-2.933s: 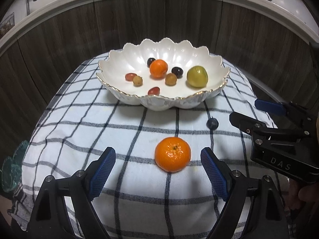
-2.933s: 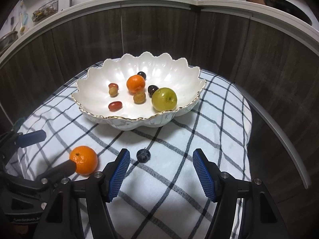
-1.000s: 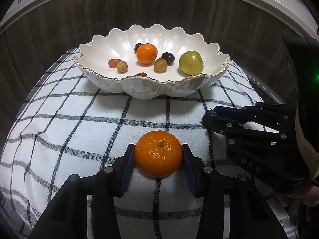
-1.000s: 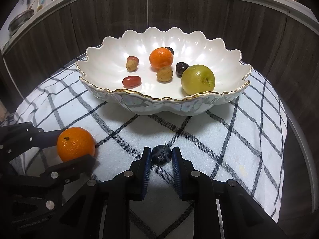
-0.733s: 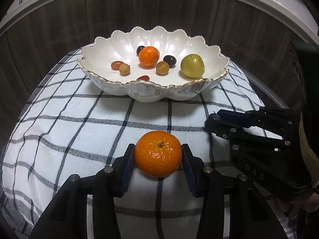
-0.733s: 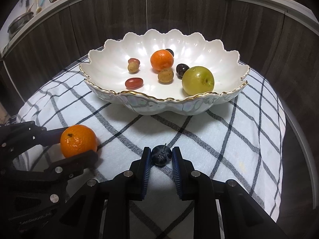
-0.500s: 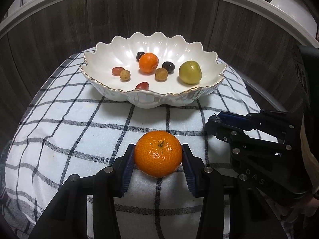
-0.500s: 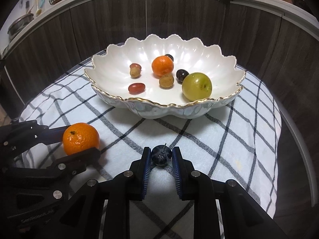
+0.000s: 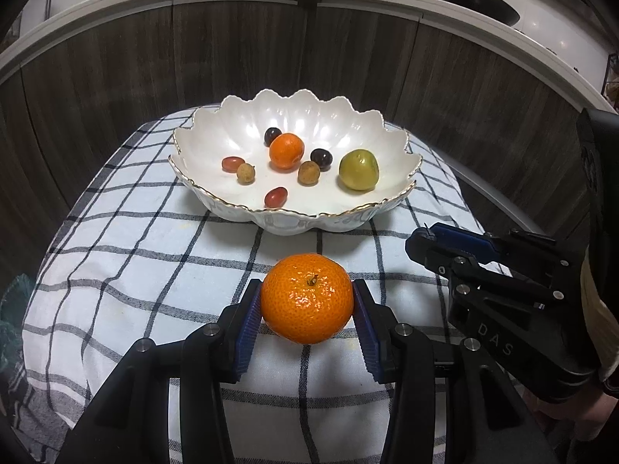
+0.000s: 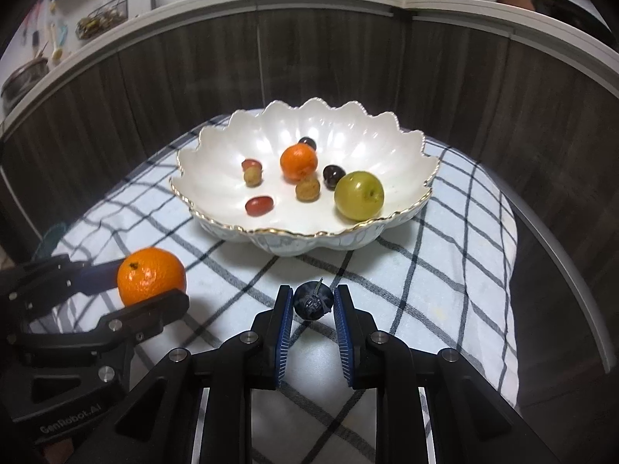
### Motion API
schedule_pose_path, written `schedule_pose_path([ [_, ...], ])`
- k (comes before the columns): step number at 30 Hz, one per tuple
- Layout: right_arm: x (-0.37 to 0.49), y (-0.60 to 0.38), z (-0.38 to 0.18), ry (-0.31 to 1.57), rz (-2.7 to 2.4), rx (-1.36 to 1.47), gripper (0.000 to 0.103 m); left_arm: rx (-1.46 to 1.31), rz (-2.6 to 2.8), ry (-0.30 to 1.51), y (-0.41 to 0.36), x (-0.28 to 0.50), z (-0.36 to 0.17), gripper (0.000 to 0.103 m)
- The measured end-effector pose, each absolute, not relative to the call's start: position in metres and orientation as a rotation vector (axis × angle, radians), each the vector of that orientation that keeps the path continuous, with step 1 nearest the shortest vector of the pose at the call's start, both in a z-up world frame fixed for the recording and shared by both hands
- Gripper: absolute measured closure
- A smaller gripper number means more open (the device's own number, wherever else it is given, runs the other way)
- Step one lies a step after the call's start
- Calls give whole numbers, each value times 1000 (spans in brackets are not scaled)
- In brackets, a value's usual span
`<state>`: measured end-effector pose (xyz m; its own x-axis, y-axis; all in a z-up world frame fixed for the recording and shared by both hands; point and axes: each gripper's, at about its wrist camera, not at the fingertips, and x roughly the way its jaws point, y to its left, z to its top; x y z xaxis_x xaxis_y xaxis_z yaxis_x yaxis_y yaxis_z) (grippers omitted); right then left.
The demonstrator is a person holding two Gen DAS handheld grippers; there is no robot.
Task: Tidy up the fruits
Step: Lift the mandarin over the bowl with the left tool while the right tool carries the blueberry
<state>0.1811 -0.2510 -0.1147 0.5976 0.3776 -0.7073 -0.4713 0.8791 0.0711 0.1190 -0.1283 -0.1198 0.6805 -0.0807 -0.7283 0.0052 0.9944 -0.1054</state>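
mandarin [image 9: 306, 297] clamped in left tool [image 9: 307, 311] | blueberry [image 10: 312, 301] pinched in right tool [image 10: 312, 308] | bowl [image 10: 247, 228] rim ahead

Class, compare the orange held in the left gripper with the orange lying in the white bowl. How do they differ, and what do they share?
The held orange is clamped between the left gripper's blue pads; the bowl orange lies free in the white bowl. The held orange is outside the bowl, above the checked cloth, while the bowl orange sits among smaller fruits. The held orange's stem faces the left wrist camera; the bowl orange's is not visible. Both are round, orange and dimpled.
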Motion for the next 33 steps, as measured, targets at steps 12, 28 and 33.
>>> schedule_pose_path([
  [12, 174, -258, -92, 747, 403, -1, 80, -102, -62, 803, -114, 120, -103, 58],
  [28, 181, -240, -65, 715, 331, 47, 80, -82, -96, 785, -93, 143, -83, 58],
  [33, 187, -232, -60, 719, 301, 38, 80, -35, -106, 785, -86, 157, -77, 58],
])
